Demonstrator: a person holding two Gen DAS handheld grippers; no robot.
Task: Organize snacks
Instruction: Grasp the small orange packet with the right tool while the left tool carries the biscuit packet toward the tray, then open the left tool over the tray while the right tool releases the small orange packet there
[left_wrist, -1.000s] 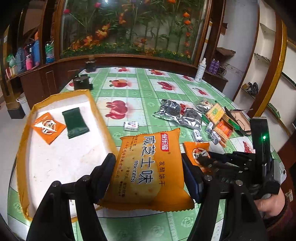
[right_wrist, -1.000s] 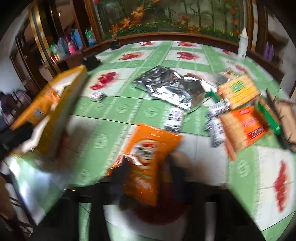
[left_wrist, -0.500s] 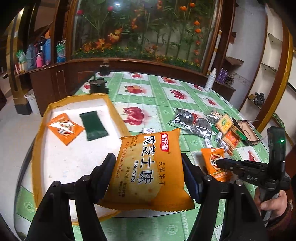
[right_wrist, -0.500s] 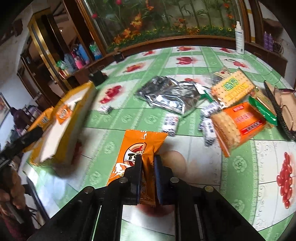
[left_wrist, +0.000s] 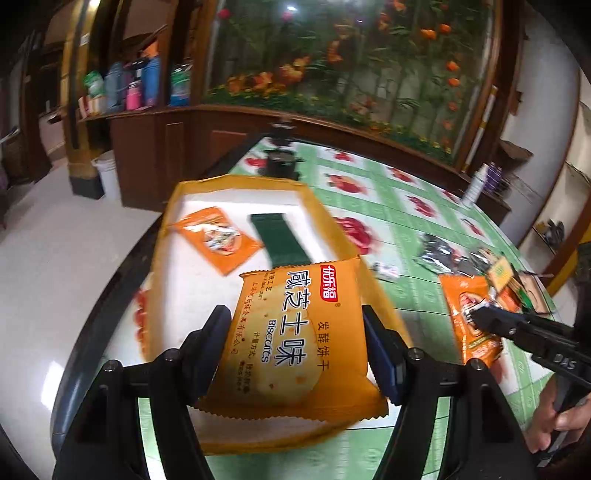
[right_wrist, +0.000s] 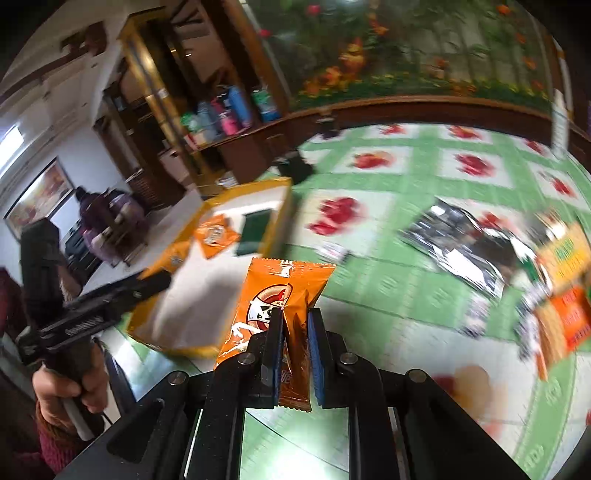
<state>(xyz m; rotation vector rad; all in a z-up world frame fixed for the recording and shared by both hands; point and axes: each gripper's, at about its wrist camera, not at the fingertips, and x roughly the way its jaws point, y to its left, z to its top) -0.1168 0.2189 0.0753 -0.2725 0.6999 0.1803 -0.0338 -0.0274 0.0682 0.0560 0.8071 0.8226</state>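
My left gripper (left_wrist: 295, 321) is shut on a yellow biscuit packet (left_wrist: 295, 339) and holds it over the near end of a yellow-rimmed white tray (left_wrist: 162, 258). Inside the tray lie a small orange packet (left_wrist: 218, 236) and a dark green packet (left_wrist: 277, 240). My right gripper (right_wrist: 295, 317) is shut on an orange snack packet (right_wrist: 273, 291), which hangs above the green tablecloth just right of the tray (right_wrist: 280, 206). In the left wrist view the right gripper (left_wrist: 476, 317) and its orange packet (left_wrist: 465, 295) show at the right.
Silver foil packets (right_wrist: 454, 240) and several cracker packets (right_wrist: 565, 254) lie on the table's right side. A small wrapped sweet (left_wrist: 384, 271) sits beside the tray. A black object (left_wrist: 280, 162) stands at the far table edge. A person (right_wrist: 107, 221) sits in the background.
The right gripper closed on the orange packet and lifted it off the table toward the tray. The left gripper carried the biscuit packet leftward over the tray.
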